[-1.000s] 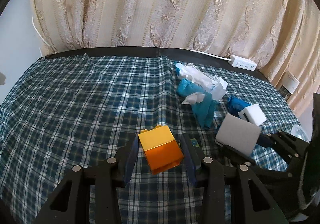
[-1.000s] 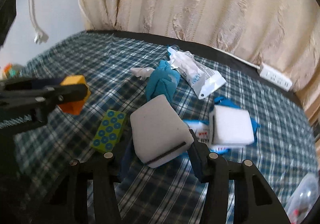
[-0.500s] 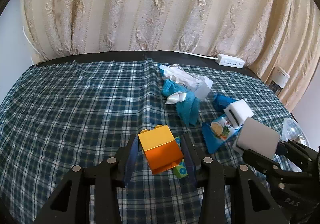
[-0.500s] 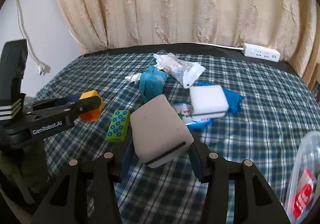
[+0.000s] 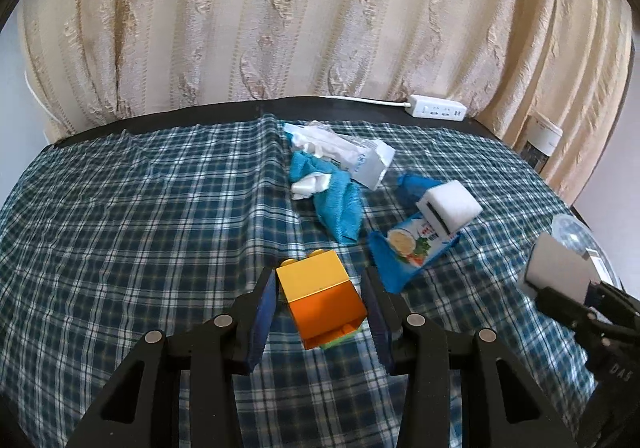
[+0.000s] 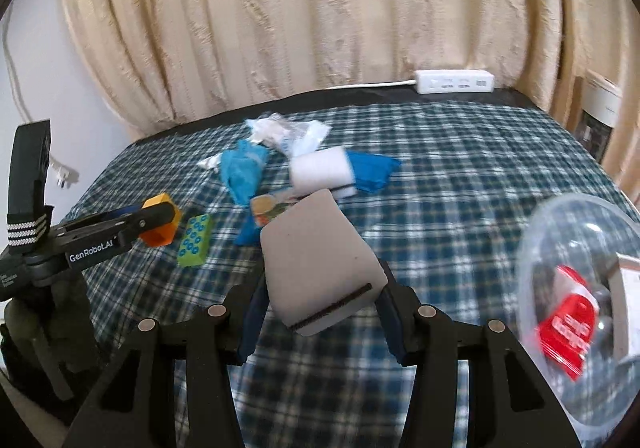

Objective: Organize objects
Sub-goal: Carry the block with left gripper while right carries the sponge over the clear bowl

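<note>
My left gripper is shut on an orange toy brick and holds it above the checked cloth; it also shows in the right wrist view. A green brick with blue studs lies under it on the cloth. My right gripper is shut on a grey-white sponge, which also shows at the right in the left wrist view. A clear plastic container holding a red packet stands at the right, close to the sponge.
On the cloth lie a second white sponge, a blue snack packet, a teal cloth, a white plastic bag and a blue rag. A power strip sits at the far edge before the curtain.
My right gripper has carried the sponge to the right, away from the pile and up to the clear container. My left gripper keeps hold of the orange brick, which now hides most of the green brick.
</note>
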The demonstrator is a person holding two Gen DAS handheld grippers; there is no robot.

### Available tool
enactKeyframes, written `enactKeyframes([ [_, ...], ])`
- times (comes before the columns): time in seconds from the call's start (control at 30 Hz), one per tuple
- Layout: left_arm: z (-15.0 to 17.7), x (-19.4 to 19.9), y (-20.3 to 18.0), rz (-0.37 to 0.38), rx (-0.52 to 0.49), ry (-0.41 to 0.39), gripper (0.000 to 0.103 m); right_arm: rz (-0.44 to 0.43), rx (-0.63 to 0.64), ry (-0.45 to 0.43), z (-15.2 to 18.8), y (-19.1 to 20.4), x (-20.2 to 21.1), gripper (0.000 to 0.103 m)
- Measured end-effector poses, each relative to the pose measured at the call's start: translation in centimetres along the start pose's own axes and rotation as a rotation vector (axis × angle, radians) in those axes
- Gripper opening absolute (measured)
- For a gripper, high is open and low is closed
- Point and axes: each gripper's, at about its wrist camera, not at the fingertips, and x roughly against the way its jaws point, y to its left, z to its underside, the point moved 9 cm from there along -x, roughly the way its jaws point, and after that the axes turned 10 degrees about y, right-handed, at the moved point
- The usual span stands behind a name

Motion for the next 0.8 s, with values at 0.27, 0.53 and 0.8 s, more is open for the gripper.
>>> enactKeyframes([
  [0.27, 0.1, 0.3, -2.8, 0.009, -0.061, 0.008, 0.045, 0.042, -0.081, -0.054, 0.7, -3.9, 2.9, 0.051],
  [0.53, 0.0, 0.7, -6.3, 0.019, -0.133, 0.006, 0.045, 0.099, -0.179, -0.109, 2.2, -8.7, 6.2, 0.051],
  [0.8, 0.0, 0.7, -10.1, 0.033, -0.203, 0.009, 0.045, 0.168, -0.285, -0.129, 4.3, -13.9, 8.3, 0.052],
])
